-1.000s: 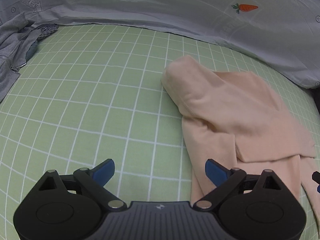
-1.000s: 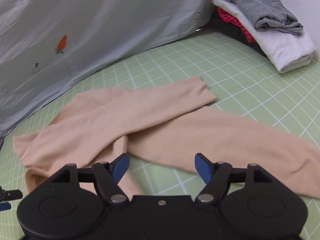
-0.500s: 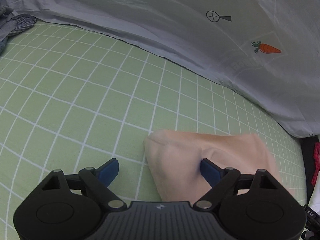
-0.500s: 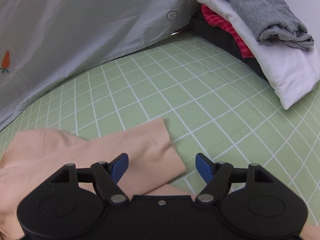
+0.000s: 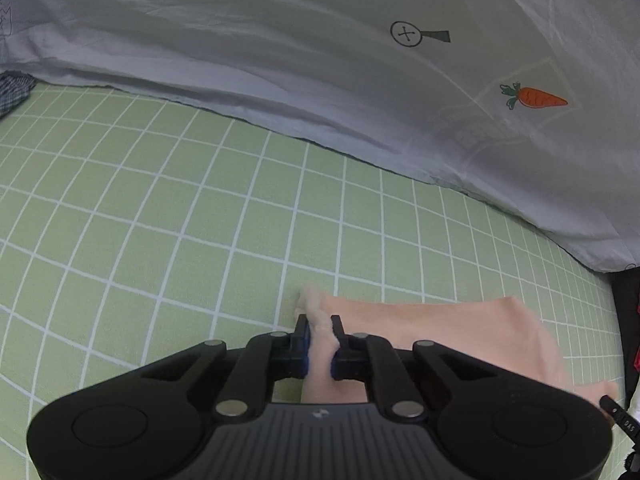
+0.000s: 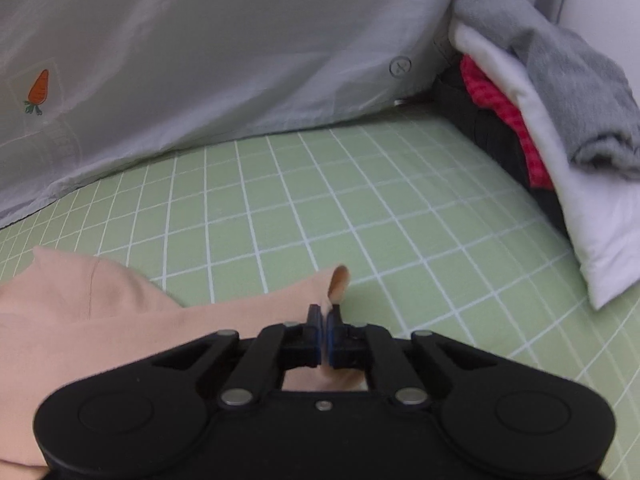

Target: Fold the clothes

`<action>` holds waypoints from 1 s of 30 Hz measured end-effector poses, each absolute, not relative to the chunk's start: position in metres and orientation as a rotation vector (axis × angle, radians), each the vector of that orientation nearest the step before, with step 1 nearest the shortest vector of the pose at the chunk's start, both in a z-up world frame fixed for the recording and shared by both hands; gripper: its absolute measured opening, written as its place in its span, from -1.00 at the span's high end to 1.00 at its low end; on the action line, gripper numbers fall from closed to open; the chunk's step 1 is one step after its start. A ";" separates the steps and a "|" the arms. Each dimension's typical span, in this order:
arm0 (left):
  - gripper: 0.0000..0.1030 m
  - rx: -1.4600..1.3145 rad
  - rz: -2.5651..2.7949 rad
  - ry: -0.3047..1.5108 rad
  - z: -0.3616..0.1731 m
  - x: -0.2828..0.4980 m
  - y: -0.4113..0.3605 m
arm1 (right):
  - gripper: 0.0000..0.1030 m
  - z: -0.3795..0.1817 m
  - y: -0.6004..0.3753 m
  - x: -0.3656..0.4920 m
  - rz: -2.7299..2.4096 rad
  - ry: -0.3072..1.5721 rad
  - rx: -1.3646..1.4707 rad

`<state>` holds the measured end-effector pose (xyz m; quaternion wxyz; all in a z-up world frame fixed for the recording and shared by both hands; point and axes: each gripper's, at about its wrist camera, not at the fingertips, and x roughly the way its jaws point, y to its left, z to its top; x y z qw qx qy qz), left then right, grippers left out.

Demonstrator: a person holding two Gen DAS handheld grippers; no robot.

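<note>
A peach garment lies on the green grid mat. In the left wrist view my left gripper has a bunched corner of it between its pads, and the jaws are closing on that fold. The right wrist view shows the same peach garment spread to the left. My right gripper has its jaws closing tight on a thin edge, and a small flap sticks up past the tips. The rest of the garment is hidden under both gripper bodies.
A pale grey sheet with a carrot print rises along the back of the mat. A stack of folded clothes, grey on white, red and black, stands at the right. A checked cloth shows at the far left.
Both grippers have slid forward across the garment toward its far edge. Each went from wide open to closed on a piece of the peach cloth.
</note>
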<state>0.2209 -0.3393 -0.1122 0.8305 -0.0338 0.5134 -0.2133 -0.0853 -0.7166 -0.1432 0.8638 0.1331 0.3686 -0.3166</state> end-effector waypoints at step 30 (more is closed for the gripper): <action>-0.25 -0.047 -0.591 1.106 -0.116 0.195 -0.385 | 0.94 -0.123 -0.758 -0.112 -0.846 0.640 0.401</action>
